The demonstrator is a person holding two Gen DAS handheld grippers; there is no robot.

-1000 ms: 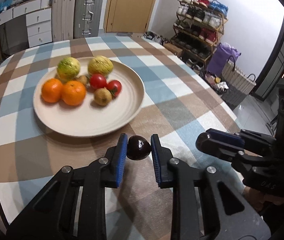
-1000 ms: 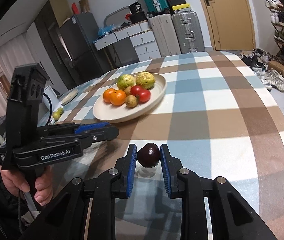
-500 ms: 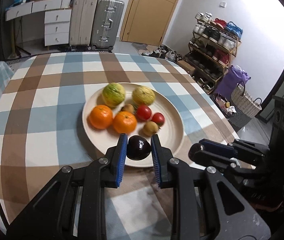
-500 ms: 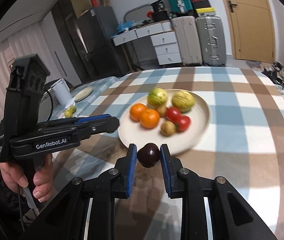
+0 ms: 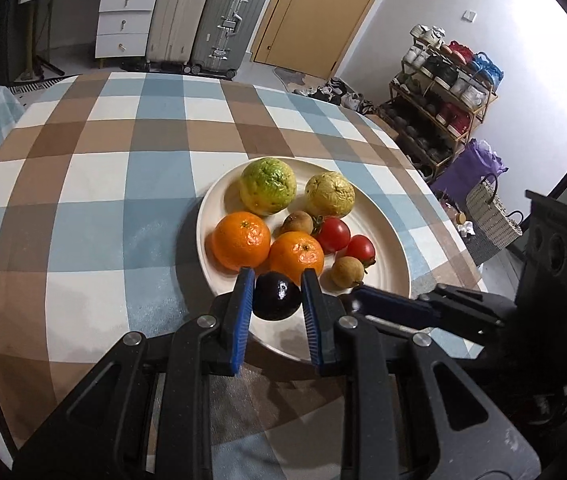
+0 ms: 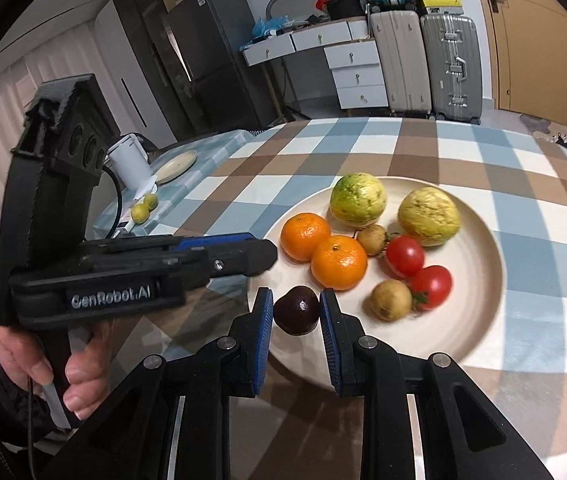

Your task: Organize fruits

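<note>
The left tool (image 5: pixel 277 294) is clamped on a dark purple fruit (image 5: pixel 276 295), its blue pads pressed to either side. The right tool (image 6: pixel 296 310) grips a second dark fruit (image 6: pixel 297 310) the same way — both tools narrow, each with its load held above the near edge of the cream plate (image 5: pixel 387 236).

The plate sits on the checked worktop (image 5: pixel 83 184), toward the right side in the left wrist view. On it, the fruits lie in loose pairs. At 12 o'clock on the plate is a green-yellow fruit (image 5: pixel 268 186), with a wrinkled yellow fruit (image 5: pixel 329 195) just beside it at about 1 o'clock. Two oranges (image 5: pixel 242 240) touch each other along the 9 o'clock side; the nearer orange (image 5: pixel 296 255) rises directly behind the left tool's fruit. Two red tomatoes (image 5: pixel 333 234) sit near the centre, the second tomato (image 5: pixel 360 249) toward 3 o'clock. A small brown fruit (image 5: pixel 297 222) lies between the oranges and the yellow fruit; another brown fruit (image 5: pixel 347 272) is at about 5 o'clock, beside the second tomato.

In the right wrist view a hand (image 6: pixel 43 364) holds the left tool's handle at 8 o'clock. Farther off, at 10 o'clock, two small green fruits (image 6: pixel 144 208) lie off the plate near a white kettle (image 6: pixel 127 162) and a small plate (image 6: pixel 175 160).
</note>
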